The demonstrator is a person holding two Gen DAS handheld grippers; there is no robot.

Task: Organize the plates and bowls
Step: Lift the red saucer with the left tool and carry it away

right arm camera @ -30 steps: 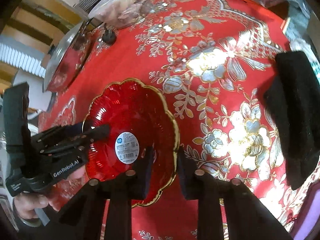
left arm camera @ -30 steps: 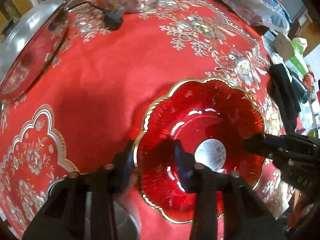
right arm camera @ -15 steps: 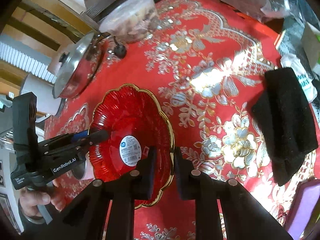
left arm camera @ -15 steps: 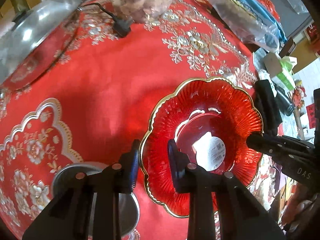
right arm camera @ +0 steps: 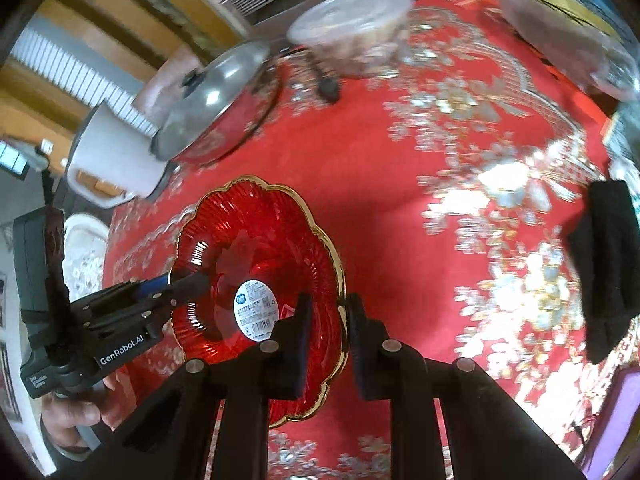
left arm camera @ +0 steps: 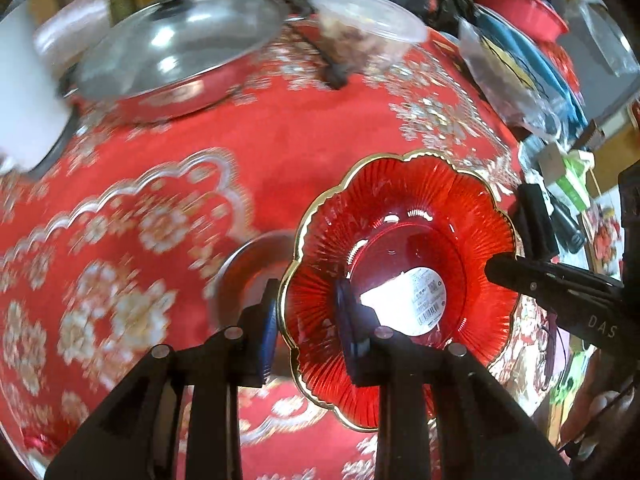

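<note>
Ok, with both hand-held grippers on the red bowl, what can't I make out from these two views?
- Left wrist view: the metal dish beside the red bowl is motion-blurred and partly hidden by the bowl and the left hand-held gripper.
- Both views: the bowl's sticker text is too small to read.
- Right wrist view: the lidded container is blurred; its contents are unclear.
- Neither view shows whether the bowl touches the tablecloth.

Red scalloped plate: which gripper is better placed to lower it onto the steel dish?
Left. The left gripper grips the plate rim beside the steel dish; the right gripper holds the opposite rim, farther away.
</note>
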